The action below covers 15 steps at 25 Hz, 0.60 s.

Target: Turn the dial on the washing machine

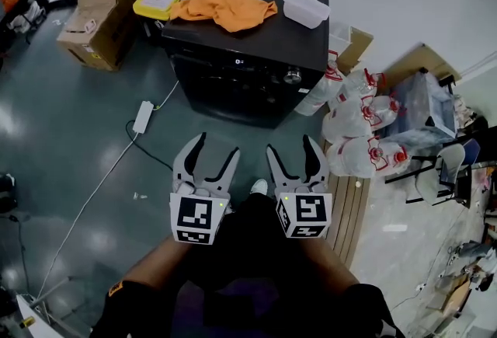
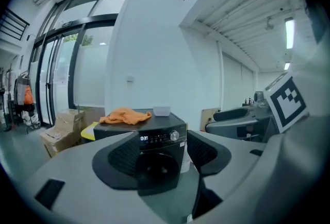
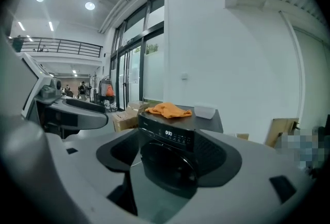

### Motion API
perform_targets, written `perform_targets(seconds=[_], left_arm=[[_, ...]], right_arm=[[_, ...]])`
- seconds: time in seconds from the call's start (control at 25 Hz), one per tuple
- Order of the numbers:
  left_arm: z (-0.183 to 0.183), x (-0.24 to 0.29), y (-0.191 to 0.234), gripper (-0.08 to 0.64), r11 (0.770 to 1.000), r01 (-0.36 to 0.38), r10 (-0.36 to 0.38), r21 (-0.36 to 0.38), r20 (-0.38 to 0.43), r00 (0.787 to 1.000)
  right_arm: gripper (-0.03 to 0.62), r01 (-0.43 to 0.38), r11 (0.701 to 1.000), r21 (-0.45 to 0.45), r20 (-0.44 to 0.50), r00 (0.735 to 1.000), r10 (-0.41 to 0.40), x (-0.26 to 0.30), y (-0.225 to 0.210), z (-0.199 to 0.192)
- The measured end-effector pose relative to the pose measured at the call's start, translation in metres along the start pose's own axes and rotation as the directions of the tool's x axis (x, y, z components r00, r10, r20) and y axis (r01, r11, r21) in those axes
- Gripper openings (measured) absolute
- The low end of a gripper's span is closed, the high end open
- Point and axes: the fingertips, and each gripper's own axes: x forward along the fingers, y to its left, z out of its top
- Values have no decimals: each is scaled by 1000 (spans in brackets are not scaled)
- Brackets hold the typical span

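A black front-loading washing machine [image 1: 248, 57] stands against the white wall, a few steps ahead of me. Its silver dial [image 1: 292, 77] sits at the right end of the control panel. In the left gripper view the machine [image 2: 157, 158] shows between the jaws, with the dial [image 2: 175, 136] beside the lit display. The right gripper view also frames the machine [image 3: 170, 158] from a distance. My left gripper [image 1: 217, 144] and right gripper [image 1: 291, 144] are held side by side above the floor. Both are open and empty, well short of the machine.
An orange cloth [image 1: 225, 4] and a white container [image 1: 305, 7] lie on the machine's top. Cardboard boxes [image 1: 101, 14] stand to its left, white bags [image 1: 357, 127] to its right. A power strip [image 1: 143, 116] with cable lies on the floor; a wooden pallet [image 1: 349, 212] is at my right.
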Motion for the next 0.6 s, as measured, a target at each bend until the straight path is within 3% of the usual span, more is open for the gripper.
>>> perform_targets(seconds=[0.6], left_arm=[[-11,105,44,322,1000,-22,22,2,-88,996]], right_arm=[[348,96,995,6,-109,989,-95,115,-78,-43]])
